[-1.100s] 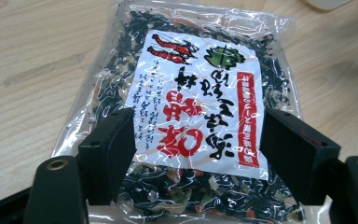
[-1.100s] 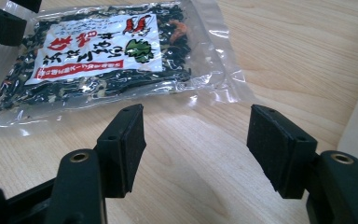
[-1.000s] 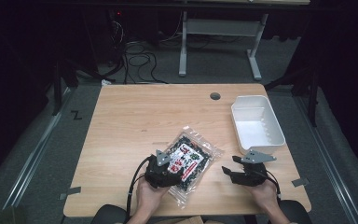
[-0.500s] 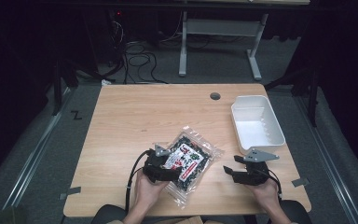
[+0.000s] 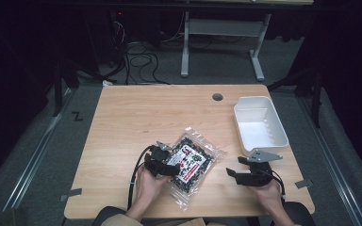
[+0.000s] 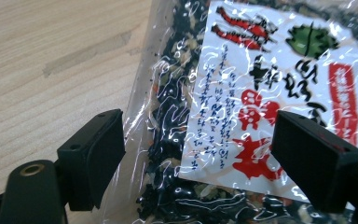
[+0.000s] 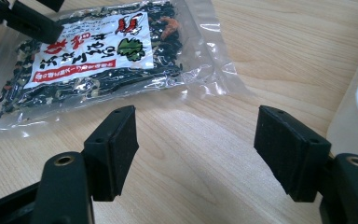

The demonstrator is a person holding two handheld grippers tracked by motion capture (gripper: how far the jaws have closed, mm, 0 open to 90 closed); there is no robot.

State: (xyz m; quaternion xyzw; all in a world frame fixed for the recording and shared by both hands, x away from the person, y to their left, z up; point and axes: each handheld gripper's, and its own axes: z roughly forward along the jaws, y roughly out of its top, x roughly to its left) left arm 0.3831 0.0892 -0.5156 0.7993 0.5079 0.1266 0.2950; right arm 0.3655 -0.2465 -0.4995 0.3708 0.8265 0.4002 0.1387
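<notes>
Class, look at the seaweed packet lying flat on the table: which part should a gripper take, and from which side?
Probably the clear sealed edge of the packet, taken from the side nearest the person, jaws low. It lies flat, so only a thin rim offers a pinch. The left gripper is open with its jaws over the packet.

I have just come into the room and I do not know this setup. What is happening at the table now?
A person sits at a wooden table with a two-jaw gripper in each hand. The left gripper is over a clear packet of dried dark food, its jaws open on either side of it, not closed. The right gripper is open too, holding nothing, beside the packet. A white tray stands at the right edge; nothing shows in it.
</notes>
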